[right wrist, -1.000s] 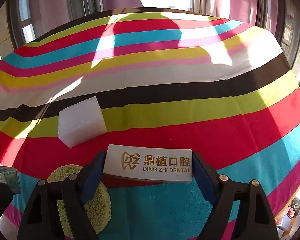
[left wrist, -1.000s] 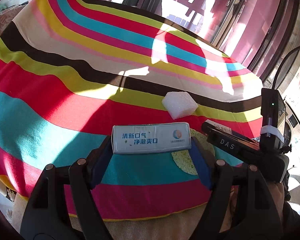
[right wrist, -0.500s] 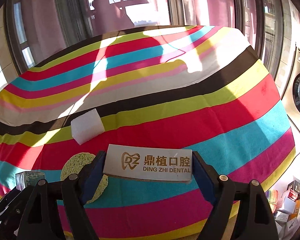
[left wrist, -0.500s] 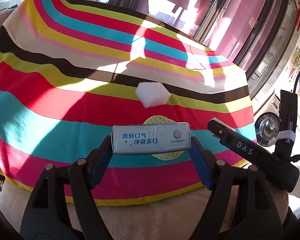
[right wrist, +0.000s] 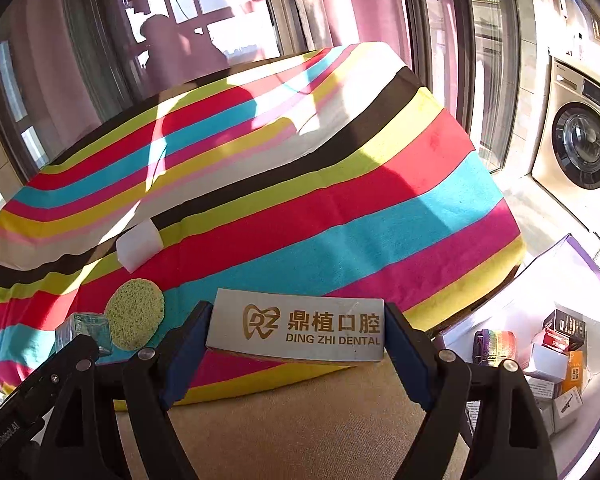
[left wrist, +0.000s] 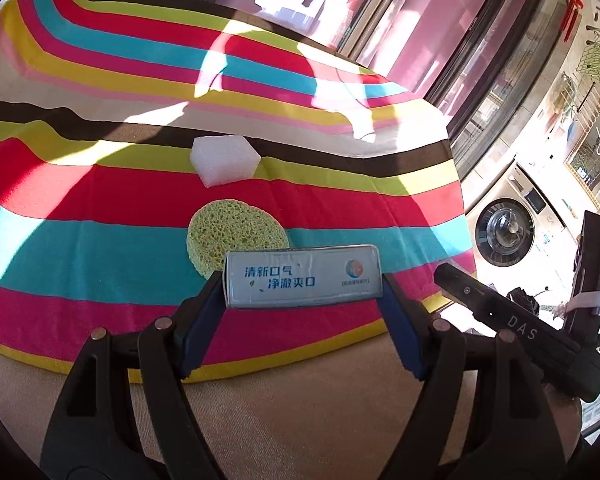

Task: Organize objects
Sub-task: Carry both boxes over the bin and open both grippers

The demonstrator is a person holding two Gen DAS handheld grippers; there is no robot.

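My left gripper is shut on a light blue box with Chinese print, held above the near edge of the striped table. My right gripper is shut on a grey "DING ZHI DENTAL" box, also over the near edge. A white foam block and a round green sponge lie on the cloth beyond the left gripper; both also show in the right wrist view, the block and the sponge. The left gripper's box shows there too.
A white bin with several small boxes stands on the floor at the right of the table. A washing machine stands further right, also seen in the left wrist view. Windows and pink curtains lie behind the table.
Both grippers have drawn back and risen from the table with their boxes still held. The foam block and sponge look farther away, and the table's near edge and the floor bin have come into view.
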